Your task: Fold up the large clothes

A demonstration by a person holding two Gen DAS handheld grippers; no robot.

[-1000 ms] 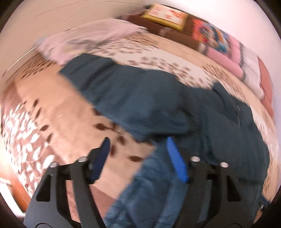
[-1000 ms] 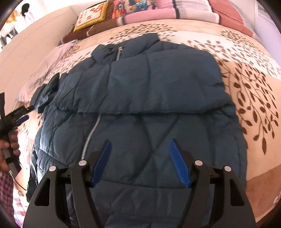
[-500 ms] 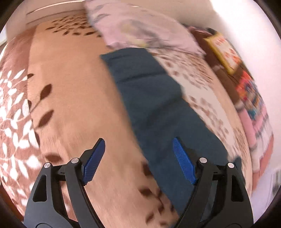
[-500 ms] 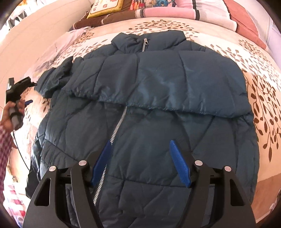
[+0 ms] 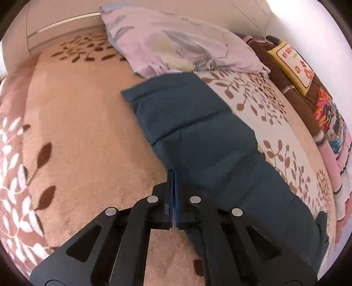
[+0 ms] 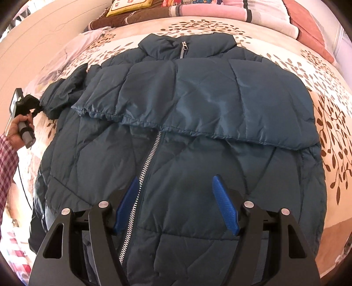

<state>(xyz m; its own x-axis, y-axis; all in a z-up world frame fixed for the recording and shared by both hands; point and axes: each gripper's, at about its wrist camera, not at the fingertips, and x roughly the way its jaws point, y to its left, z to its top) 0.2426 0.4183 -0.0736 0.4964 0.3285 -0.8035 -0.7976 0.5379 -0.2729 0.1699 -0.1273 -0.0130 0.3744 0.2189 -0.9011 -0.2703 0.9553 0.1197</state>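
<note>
While the dark teal quilted puffer jacket [image 6: 198, 140] is spread front-up across the bed with its beige, leaf-patterned plush blanket [image 6: 330, 114], its one sleeve [image 6: 198, 99] is seen folded across the chest, the elasticated cuff lying near the other shoulder. The silver zipper [image 6: 140, 182] is shown running down the middle of the front. The right claw [image 6: 176, 206] is held above the lower part of the jacket with its blue fingers [image 6: 226, 211] spread wide and nothing between them.

At the far left of the right wrist view, the left claw [image 6: 36, 107] is met by the end of the other sleeve [image 5: 198, 136], which is stretched out sideways over the blanket. In the left wrist view the blue pads [image 5: 173, 193] are pressed together at the sleeve's edge, so the sleeve fabric is taken to be pinched there. A pale lilac floral pillow [image 5: 176, 41] is seen just beyond the sleeve's cuff, and folded brown, pink and striped bedding [image 6: 198, 13] is stacked at the head of the bed.
</note>
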